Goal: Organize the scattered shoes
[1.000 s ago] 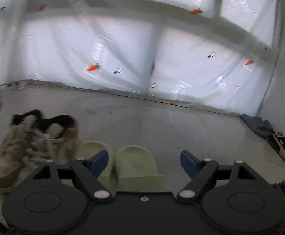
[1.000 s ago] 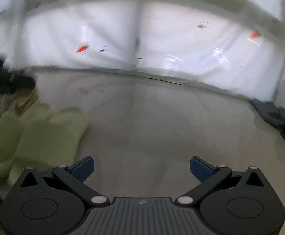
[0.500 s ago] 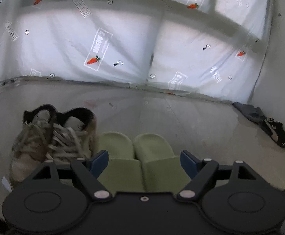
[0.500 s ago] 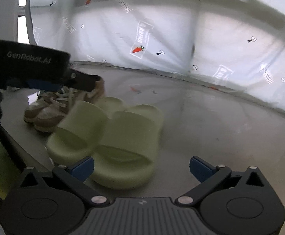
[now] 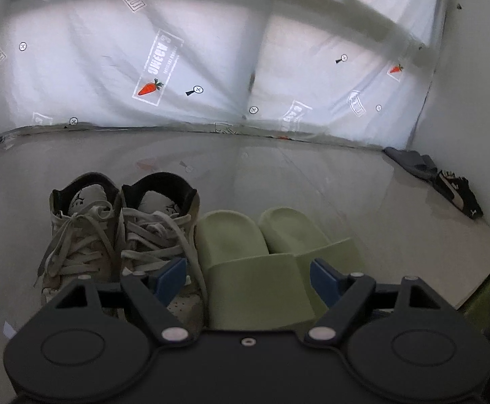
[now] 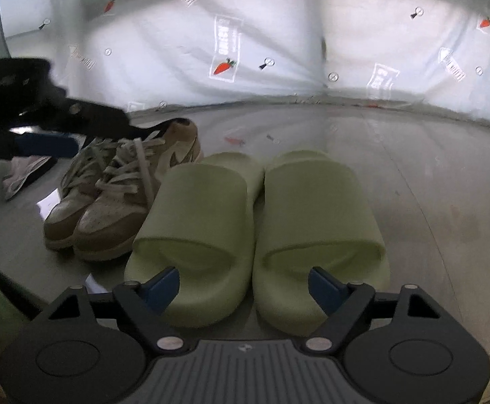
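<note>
A pale plastic sheet (image 5: 184, 67) printed with small carrots hangs behind a grey floor (image 5: 312, 181). The left claw (image 5: 248, 277) hovers low and level over the floor, jaws spread wide with nothing between them. Directly ahead of it sit the green slides (image 5: 261, 256), side by side, toes toward the claw; just to their left, touching, stands a pair of tan laced sneakers (image 5: 120, 232). Far off to the claw's right, by the wall, lie a grey slipper (image 5: 411, 163) and a black-and-white shoe (image 5: 458, 193).

The right claw (image 6: 243, 284) is likewise wide open and empty, held low with the green slides (image 6: 255, 222) right in front of its blue fingertips (image 6: 322, 286). The tan laced sneakers (image 6: 120, 195) sit ahead to its left, with the left claw's dark body above them.
</note>
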`<state>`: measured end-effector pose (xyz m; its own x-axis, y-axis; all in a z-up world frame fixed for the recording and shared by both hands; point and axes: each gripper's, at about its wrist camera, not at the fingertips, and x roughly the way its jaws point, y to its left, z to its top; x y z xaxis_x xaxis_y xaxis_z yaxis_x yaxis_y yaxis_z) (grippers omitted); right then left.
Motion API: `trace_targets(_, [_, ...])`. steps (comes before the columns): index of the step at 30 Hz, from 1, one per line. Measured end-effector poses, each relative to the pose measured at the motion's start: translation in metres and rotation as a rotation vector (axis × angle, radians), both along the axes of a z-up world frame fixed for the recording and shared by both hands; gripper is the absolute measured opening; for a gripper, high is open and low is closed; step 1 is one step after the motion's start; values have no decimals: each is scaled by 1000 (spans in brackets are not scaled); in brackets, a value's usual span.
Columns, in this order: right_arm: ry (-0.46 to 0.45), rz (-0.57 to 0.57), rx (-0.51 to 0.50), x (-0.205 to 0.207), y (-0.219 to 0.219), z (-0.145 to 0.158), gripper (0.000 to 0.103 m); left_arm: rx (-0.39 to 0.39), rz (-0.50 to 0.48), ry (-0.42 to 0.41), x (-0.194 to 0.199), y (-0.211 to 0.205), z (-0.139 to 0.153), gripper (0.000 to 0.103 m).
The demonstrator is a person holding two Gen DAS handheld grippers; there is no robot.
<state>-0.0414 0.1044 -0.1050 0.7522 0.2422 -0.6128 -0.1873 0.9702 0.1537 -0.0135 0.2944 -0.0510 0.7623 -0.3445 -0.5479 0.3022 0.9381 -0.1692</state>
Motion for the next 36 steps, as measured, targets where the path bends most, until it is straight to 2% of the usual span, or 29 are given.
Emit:
trace_targets(5, [-13,6,-69,7,15,-12,86,11,-19,9,4,7,-3,81])
trace_targets(11, [-72,-4,-88,17,17,-18,85,7,-10,0,11,18,0,81])
trace_targets(13, [-96,-17,-80,21,13,-20,67,5,-10,-7,12,19,1,81])
trace_targets(18, [-70,-33,-47,34,5,-13,51,-16,-11,-17,22,18,4,81])
trace_targets(22, [-35,-49,-33,43,1,-2,35,-32,-26,-28,31,13,7,81])
trace_targets(31, [-11,-125,64,61,-24,38,29,-58,-56,-56,38,-6,12,81])
trace_targets(36, [-17,-159,64,58,-44,47,29,-64,-53,-79,40,-21,18,81])
